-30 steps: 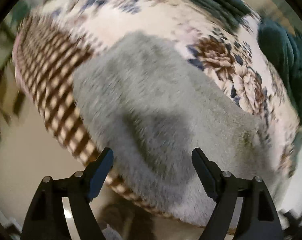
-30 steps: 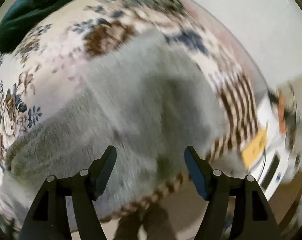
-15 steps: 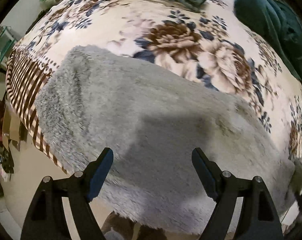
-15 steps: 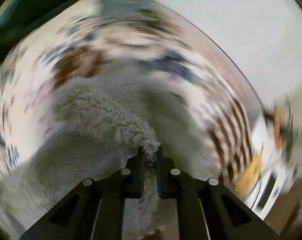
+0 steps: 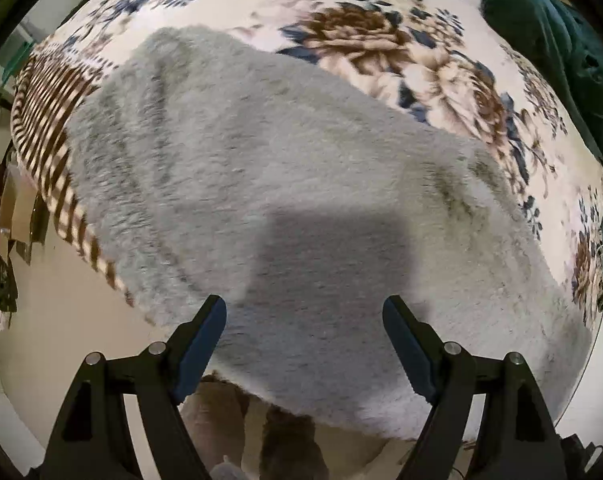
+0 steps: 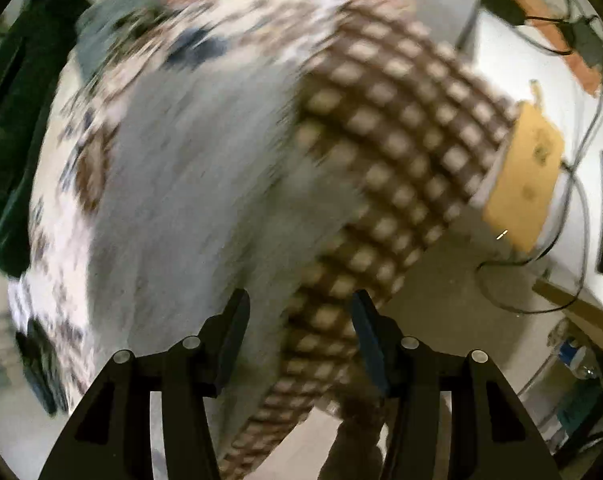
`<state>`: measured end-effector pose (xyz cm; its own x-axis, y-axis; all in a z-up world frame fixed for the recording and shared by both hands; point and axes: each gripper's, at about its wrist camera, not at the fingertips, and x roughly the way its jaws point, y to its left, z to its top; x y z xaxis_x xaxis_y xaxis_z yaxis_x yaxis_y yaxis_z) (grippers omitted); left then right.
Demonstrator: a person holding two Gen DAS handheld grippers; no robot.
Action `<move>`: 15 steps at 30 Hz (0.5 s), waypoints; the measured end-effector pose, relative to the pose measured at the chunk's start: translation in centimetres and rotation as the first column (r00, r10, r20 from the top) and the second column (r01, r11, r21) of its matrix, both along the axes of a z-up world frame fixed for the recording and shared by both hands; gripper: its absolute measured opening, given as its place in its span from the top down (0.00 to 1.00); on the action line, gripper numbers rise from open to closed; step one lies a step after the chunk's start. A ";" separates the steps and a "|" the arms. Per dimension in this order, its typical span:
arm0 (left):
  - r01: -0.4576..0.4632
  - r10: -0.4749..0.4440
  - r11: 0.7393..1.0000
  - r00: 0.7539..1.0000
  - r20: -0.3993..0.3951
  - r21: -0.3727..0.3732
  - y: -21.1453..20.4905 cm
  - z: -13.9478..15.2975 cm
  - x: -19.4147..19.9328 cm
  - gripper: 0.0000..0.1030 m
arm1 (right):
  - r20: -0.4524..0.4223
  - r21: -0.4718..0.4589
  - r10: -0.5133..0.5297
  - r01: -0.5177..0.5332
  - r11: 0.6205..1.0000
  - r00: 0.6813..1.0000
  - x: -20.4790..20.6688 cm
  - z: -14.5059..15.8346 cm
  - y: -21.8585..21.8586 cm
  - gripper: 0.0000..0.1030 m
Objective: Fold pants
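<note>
Released since half a second ago: the right gripper (image 6: 299, 320), then pinched on grey fleece, is opening with nothing between its jaws. Left gripper (image 5: 304, 322) hangs wide, empty. Pants (image 5: 285, 200) lie flat on the floral blanket (image 5: 441, 68).

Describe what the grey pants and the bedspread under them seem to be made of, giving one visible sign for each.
Grey pants: seemingly plush fleece or faux fur, matte; short fuzzy pile shows all over.
Floral bedspread: probably soft printed blanket fabric; printed flowers and a brown checked border, weave unclear.
</note>
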<state>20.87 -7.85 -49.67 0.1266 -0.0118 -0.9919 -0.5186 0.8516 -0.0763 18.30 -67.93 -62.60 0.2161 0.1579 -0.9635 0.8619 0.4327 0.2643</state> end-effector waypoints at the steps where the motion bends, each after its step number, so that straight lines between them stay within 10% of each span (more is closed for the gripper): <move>1: -0.008 0.008 1.000 1.000 0.002 0.001 0.5 0.1 -0.2 0.23 | 0.008 0.010 0.030 -0.031 0.999 1.000 0.6 0.0 1.9 0.46; 6: -0.086 0.085 0.996 0.996 0.039 0.020 6.3 1.4 -1.9 0.23 | 0.036 0.041 0.154 -0.155 0.987 0.987 3.1 -0.6 10.9 0.46; 13: -0.210 0.207 0.977 0.977 0.059 0.040 16.0 0.4 -1.6 0.23 | -0.017 0.163 0.064 -0.060 0.985 0.998 2.6 -4.5 19.1 0.47; 15: -0.250 0.251 0.968 0.966 0.066 -0.016 18.6 -0.9 -1.2 0.25 | -0.008 0.142 0.063 -0.061 0.988 0.998 2.4 -4.7 20.7 0.62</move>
<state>19.65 10.72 -50.56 0.1922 0.0211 -0.9811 -0.7087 0.6946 -0.1239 20.71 -47.24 -67.35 0.1896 0.3061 -0.9329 0.8384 0.4441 0.3160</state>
